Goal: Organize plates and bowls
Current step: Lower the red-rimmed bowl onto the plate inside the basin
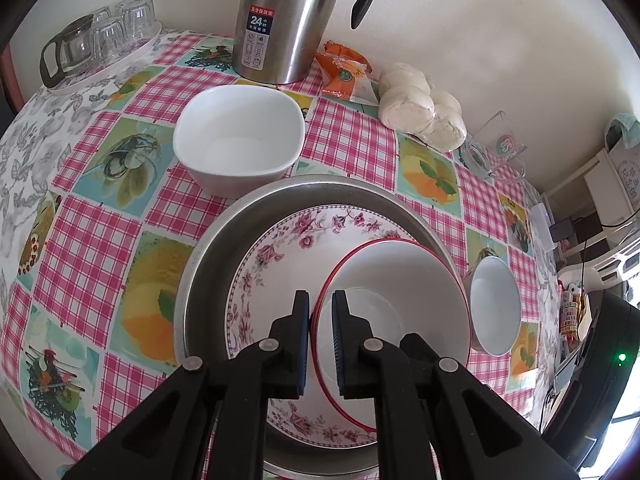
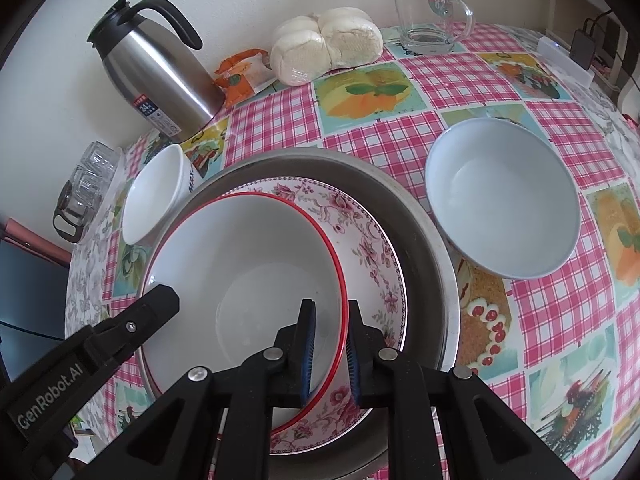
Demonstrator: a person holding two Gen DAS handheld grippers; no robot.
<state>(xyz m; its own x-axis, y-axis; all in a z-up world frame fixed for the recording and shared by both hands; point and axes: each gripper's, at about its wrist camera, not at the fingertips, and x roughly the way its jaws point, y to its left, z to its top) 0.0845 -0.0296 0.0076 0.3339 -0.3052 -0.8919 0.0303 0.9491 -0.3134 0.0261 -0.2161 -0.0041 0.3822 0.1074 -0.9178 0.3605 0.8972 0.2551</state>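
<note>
Red trim runs round the rim of the bowl (image 2: 248,264) that both claws are holding. The left claw (image 1: 321,344) pinches the rim on one side, with one finger inside the bowl and one outside. The right claw (image 2: 331,354) pinches the rim on the other side the same way. The bowl sits tilted on a flowery plate (image 2: 372,248), and that plate lies in a big metal pan (image 2: 424,220) on the surface (image 2: 460,76). The bowl is smooth and the claws hold only a thin edge, so it could slip out and crack if one claw lets go too soon or pulls harder than the other. If the two claws move apart, the rim could pop free. If the bowl drops, it could chip the flowery plate too. A square white bowl (image 1: 240,140) stands just beside the pan on one side, and a pale round bowl (image 2: 502,196) stands close on the other side. A wide swing could knock either one. A tall metal jug (image 2: 156,68) and a glass mug (image 2: 428,12) stand further back, near the wall.
</note>
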